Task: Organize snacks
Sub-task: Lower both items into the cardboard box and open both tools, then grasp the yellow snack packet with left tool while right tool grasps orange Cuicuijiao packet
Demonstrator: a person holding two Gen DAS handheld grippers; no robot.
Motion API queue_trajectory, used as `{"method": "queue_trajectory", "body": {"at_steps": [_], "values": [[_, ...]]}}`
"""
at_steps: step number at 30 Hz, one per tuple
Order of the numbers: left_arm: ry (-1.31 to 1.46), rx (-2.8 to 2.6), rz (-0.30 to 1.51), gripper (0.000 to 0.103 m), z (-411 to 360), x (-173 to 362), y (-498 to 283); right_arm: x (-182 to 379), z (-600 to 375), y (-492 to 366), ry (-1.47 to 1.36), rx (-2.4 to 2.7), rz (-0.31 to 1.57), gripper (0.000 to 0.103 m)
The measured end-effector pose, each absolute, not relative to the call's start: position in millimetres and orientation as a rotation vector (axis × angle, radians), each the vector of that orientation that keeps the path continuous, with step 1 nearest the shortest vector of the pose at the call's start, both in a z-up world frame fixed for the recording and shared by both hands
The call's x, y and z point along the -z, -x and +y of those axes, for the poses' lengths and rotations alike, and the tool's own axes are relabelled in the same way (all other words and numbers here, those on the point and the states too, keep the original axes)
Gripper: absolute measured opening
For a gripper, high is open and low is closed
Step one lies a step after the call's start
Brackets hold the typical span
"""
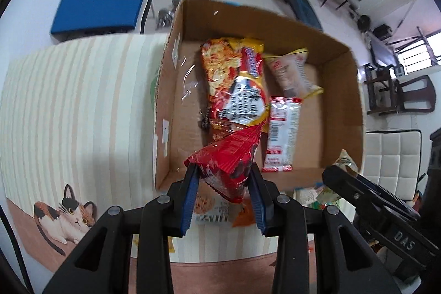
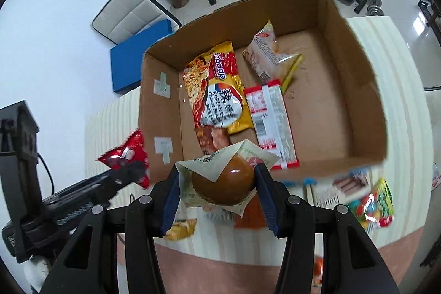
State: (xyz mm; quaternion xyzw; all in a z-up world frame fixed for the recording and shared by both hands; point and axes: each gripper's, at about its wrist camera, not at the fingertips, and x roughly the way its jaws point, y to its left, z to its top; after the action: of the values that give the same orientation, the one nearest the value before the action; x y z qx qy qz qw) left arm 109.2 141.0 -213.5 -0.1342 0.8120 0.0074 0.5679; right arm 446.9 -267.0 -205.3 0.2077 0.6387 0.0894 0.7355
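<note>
A cardboard box (image 1: pixel 341 106) (image 2: pixel 355 90) stands open on the table. In it lie a red-and-yellow noodle packet (image 1: pixel 234 79) (image 2: pixel 217 90), a pale snack bag (image 1: pixel 292 70) (image 2: pixel 270 57) and a red-and-white packet (image 1: pixel 281 134) (image 2: pixel 270 117). My left gripper (image 1: pixel 224 181) is shut on a red snack packet (image 1: pixel 228 161), held above the box's near edge; it also shows in the right wrist view (image 2: pixel 126 153). My right gripper (image 2: pixel 217 181) is shut on a wrapped brown bun (image 2: pixel 223 181), also above the near edge.
Loose snacks lie on the striped tablecloth (image 1: pixel 82 106) near the box: a colourful candy bag (image 2: pixel 372 205), an orange packet (image 1: pixel 242 214) and a yellow one (image 2: pixel 179 230). A blue-cushioned chair (image 1: pixel 102 2) and gym gear stand beyond the table.
</note>
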Motion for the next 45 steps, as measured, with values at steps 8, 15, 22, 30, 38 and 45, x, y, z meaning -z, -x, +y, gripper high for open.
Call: {"method": "queue_trajectory", "body": {"at_steps": [8, 15, 22, 30, 38, 45], "values": [[0.309, -0.047, 2.016, 0.035, 149, 254, -115, 244, -253, -470, -0.467, -0.224, 1.501, 0.059], [0.328, -0.039, 2.029, 0.052, 153, 254, -112, 253, -252, -473, -0.424, -0.189, 1.529, 0.082], [0.337, -0.039, 1.995, 0.078, 156, 239, -111, 238, -258, -467, -0.39, -0.158, 1.508, 0.088], [0.21, -0.055, 1.815, 0.078, 153, 182, -99, 197, -256, -433, -0.236, -0.118, 1.375, 0.096], [0.196, -0.093, 1.705, 0.078, 164, 129, -54, 173, -261, -369, -0.224, -0.107, 1.282, 0.098], [0.162, -0.201, 1.796, 0.078, 184, 136, 34, 218, -275, -302, -0.327, -0.084, 1.391, 0.098]]}}
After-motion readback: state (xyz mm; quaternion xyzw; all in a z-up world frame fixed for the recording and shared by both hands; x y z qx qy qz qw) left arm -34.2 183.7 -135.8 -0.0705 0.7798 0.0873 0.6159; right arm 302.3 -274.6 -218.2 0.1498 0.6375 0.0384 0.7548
